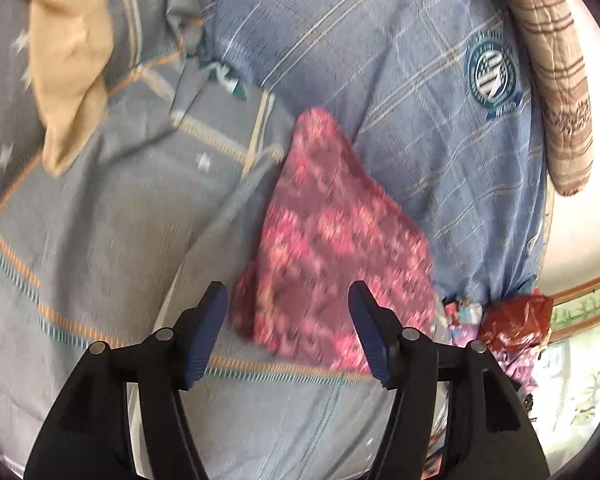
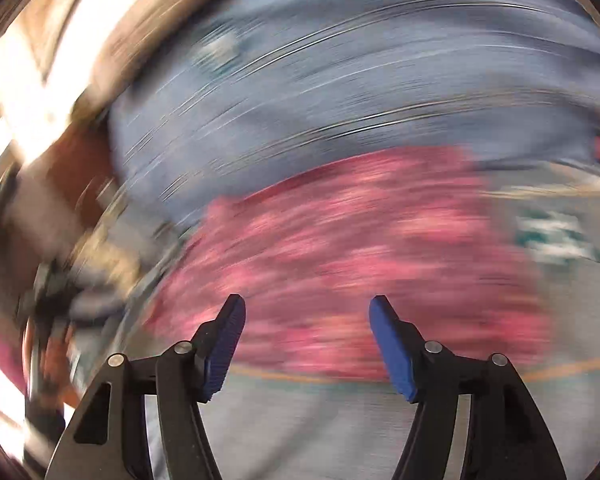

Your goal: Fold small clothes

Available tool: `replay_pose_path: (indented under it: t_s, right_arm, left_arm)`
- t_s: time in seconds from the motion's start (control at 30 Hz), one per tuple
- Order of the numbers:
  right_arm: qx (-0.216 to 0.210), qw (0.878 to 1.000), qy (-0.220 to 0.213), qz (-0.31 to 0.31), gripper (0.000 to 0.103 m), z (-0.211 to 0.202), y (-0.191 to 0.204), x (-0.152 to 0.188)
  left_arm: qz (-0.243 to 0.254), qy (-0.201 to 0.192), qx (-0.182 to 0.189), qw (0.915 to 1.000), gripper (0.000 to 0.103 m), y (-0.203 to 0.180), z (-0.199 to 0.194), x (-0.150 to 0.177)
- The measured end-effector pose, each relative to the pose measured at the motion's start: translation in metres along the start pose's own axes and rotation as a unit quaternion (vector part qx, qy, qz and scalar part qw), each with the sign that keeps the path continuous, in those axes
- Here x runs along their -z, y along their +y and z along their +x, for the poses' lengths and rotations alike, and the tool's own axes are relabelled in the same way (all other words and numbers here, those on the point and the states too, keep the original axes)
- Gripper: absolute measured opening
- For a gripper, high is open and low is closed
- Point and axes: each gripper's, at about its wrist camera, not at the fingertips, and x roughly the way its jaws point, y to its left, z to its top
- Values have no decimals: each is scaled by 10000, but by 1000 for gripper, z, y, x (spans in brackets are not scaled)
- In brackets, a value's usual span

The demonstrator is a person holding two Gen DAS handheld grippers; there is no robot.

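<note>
A small pink and maroon flowered garment [image 1: 332, 240] lies in a folded, roughly triangular shape on the grey-blue bedsheet [image 1: 100, 240]. My left gripper [image 1: 288, 300] hovers over its near edge, open, with nothing pinched between the blue pads. The right wrist view is heavily blurred; the same pink garment [image 2: 360, 260] spreads ahead of my right gripper [image 2: 306, 312], which is open with its pads apart and nothing between them.
A blue striped pillow [image 1: 400, 80] with a round badge lies behind the garment. A tan cloth [image 1: 72, 60] sits at the far left. A brown checked quilt [image 1: 556, 80] runs along the right, above a red plastic bag [image 1: 516, 320].
</note>
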Motion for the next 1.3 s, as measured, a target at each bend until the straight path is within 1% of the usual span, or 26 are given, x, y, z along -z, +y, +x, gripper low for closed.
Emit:
replay_pose_path:
  t_s: [0.03,0.1,0.13,0.2,0.23,0.3,0.37,0.43,0.47,0.5,0.53,0.57,0.6,0.63,0.7,0.73,0.8,0.87,0.9,0.97,1.0,1.1,1.2,1.27,1.3]
  right_arm:
    - [-157,9994,191,-257,70,18,25,2]
    - [-273,9944,600,-821,70,57,73,12]
    - [-292,9886,827,-1228,70,81,102,18]
    - [-310,9781,1046,-1775,70,105,138,30]
    - [-332,9700,1153,-2114,70,119,161,36]
    - [-311,9582,1243,-2557,70,135,187,46]
    - [-103,9446,1258,-3031,70,153,210,54]
    - [51,9366,1263,-3267,70,168,221,60]
    - [125,9349,1251,-3319,67,173,222,60]
    - [182,9331,1243,-3368,64,178,223,63]
    - [243,9305,1207,-3449,56,182,225,63]
    - [250,9286,1189,-3506,27,185,224,61]
    - [227,9277,1196,-3530,11,187,223,59]
    - [247,9292,1125,-3512,11,186,223,56]
    - [123,9406,898,-3273,11,172,214,45]
    - [37,9483,776,-3077,11,160,207,38]
    - [-52,9572,653,-2819,11,149,198,28]
    - [-136,9644,585,-2575,11,141,187,20]
    - [-173,9670,595,-2471,11,142,182,17]
    - [-208,9682,603,-2418,11,141,178,17]
    - [-218,9684,594,-2411,11,141,176,17]
    - [-318,9696,593,-2353,11,144,174,19]
    - [-433,9721,600,-2228,11,145,170,18]
    - [-524,9743,603,-2108,11,145,167,19]
    - [-555,9750,603,-2065,11,145,165,19]
  left_arm:
    - [-86,-29,74,9999,62,1,1,-6]
    - [-153,-85,165,9997,62,3,3,-19]
    - [-133,-100,119,9998,62,3,6,-23]
    - [-96,-202,-14,9997,62,4,12,-33]
    - [-89,-226,-23,9997,62,7,14,-36]
    - [-104,-218,12,9997,62,13,19,-42]
    - [-226,-139,50,9996,62,20,20,-50]
    - [-278,-170,206,9993,62,27,15,-55]
    - [-253,-197,219,9992,62,28,13,-55]
    - [-190,-205,164,9995,62,29,12,-55]
    - [-162,-201,110,9996,62,30,12,-55]
    - [-175,-194,98,9996,62,31,12,-55]
    - [-194,-163,174,9995,62,33,13,-55]
    - [-195,-114,273,9994,62,33,14,-55]
    - [-163,-4,530,9985,62,28,17,-54]
    - [-147,31,640,9978,62,25,20,-54]
    - [-167,130,821,9964,63,17,29,-53]
    - [-213,243,992,9945,75,8,41,-55]
    - [-249,340,1057,9935,75,3,52,-58]
    - [-227,519,1117,9921,75,-7,68,-64]
    - [-175,633,1081,9920,75,-13,79,-70]
    - [-41,990,651,9929,75,-27,115,-89]
    - [200,1447,363,9886,75,-37,147,-101]
    - [346,1599,292,9861,75,-41,160,-107]
    - [434,1630,340,9851,75,-44,163,-109]
